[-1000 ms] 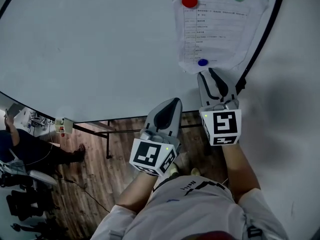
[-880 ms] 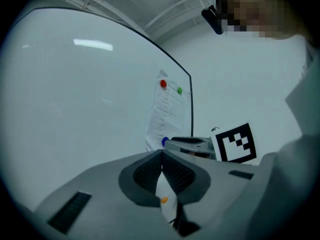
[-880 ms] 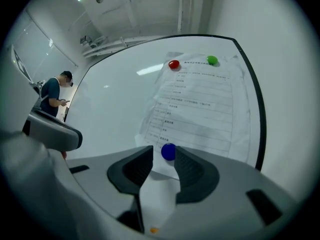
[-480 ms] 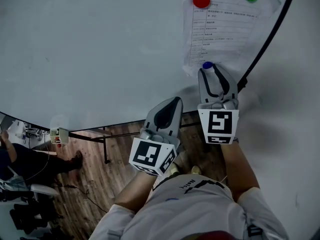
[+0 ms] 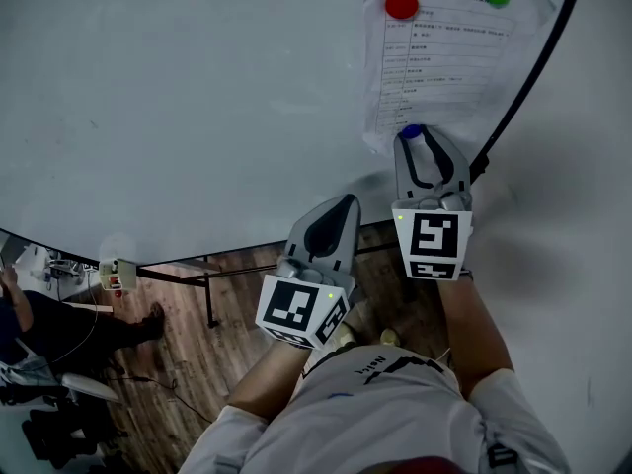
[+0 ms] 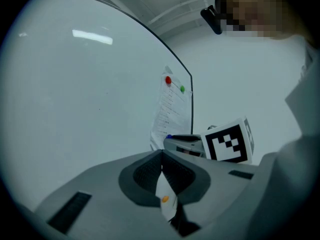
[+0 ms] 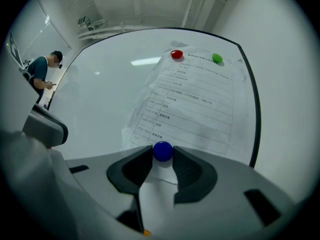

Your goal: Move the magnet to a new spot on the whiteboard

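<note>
Whiteboard (image 5: pixel 197 87) w/ sheet (image 5: pixel 434 67), wood floor (image 5: pixel 178 354)

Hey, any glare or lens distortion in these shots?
Left gripper view: a ceiling-light streak glares on the whiteboard, corners vignetted black. Right gripper view: a fainter streak, board frame bowed by the lens, blue magnet sharp. Head view: even light, frame curved too.

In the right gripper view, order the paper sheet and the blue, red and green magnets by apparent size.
Largest: white printed paper sheet.
Then round blue magnet, inflated by nearness.
Then round red magnet and round green magnet, alike.
</note>
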Motion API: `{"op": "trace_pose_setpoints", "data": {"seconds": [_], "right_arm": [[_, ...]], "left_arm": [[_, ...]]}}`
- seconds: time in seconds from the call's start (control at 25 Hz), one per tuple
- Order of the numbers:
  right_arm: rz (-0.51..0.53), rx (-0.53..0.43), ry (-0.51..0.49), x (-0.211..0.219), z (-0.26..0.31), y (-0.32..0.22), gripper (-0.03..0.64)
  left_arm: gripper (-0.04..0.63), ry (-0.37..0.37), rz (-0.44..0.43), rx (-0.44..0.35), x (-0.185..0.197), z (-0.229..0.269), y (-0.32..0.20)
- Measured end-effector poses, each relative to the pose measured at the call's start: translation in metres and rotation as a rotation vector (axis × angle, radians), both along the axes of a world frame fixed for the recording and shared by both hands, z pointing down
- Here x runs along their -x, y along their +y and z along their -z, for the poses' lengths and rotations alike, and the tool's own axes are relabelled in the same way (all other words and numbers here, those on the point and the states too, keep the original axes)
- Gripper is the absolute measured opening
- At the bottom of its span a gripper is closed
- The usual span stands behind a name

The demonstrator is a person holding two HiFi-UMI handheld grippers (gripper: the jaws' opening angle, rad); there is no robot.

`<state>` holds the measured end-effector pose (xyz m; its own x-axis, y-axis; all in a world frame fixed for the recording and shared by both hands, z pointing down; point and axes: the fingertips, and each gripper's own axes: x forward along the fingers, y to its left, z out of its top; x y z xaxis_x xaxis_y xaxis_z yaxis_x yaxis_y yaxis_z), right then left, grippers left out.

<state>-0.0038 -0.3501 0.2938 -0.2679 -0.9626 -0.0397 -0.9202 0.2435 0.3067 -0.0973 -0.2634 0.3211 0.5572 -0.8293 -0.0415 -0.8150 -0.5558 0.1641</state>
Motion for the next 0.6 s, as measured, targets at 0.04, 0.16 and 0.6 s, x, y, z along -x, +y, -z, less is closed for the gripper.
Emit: {"op": "trace_pose_setpoints", "data": {"seconds": [0.04,0.16,0.6], "right_arm": [[-0.004,0.001,0.0,-0.0009,0.0001,-0.0005,0.133],[0.007,0.008,-0.009,-0.002,-0.0002,-0.001,0.132],[0.071,0.016,-0.08,-0.0037,0.0045,0.0075,0.13]], "left_arm": [[0.011,0.0,0.001,0.0,0.0003,0.0,0.0001],[0.011,0.001,0.006,0.001,0.0012,-0.001,0.0002],[0.011,0.004,0.024,-0.001,-0.0023,0.0015,0.0061]]}}
